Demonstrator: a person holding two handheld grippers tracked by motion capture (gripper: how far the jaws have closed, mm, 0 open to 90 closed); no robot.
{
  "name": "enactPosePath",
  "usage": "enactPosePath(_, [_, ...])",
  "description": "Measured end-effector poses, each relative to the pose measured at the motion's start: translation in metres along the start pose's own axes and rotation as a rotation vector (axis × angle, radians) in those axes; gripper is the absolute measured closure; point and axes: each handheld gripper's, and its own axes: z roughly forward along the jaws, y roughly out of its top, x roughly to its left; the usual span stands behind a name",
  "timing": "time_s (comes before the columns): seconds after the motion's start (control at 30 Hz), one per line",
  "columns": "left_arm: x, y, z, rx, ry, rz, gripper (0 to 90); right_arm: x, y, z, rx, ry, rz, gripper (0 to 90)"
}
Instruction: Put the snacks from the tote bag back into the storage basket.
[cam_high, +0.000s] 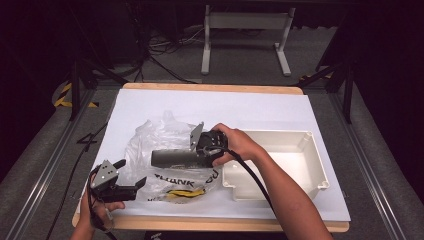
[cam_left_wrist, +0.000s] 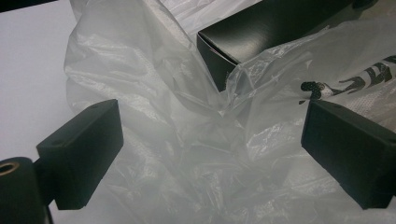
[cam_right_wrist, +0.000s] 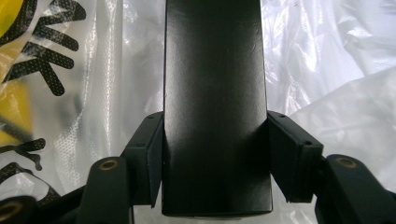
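Long matte-black box (cam_right_wrist: 215, 107), clamped in right gripper (cam_right_wrist: 215, 158), over crinkled clear bag (cam_left_wrist: 177, 140); left gripper (cam_left_wrist: 210, 154) wide open, empty

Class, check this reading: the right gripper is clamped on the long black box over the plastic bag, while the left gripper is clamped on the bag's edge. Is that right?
Not quite. The left gripper is not clamped: the left gripper view shows its jaws standing wide apart, with the plastic bag loose between them. The right gripper is indeed clamped on the long black box.
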Motion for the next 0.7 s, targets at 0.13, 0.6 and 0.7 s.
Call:
enactPosePath(0.13, [0.0, 0.0, 0.0, 0.002, 0.001, -0.001, 6.5, 0.0, -0.001, -0.006, -0.007, -0.025, 0.008, 43.2])
enactPosePath(0.6, [0.0, 0.0, 0.0, 0.0, 0.0, 0.0, 6.5, 0.0, 0.002, -0.029, -0.056, -0.068, 0.003, 43.2])
enactPosePath(0.7, [0.0, 0.0, 0.0, -0.001, -0.002, 0.0, 6.5, 0.001, 0.001, -0.033, -0.068, -0.07, -0.001, 43.2])
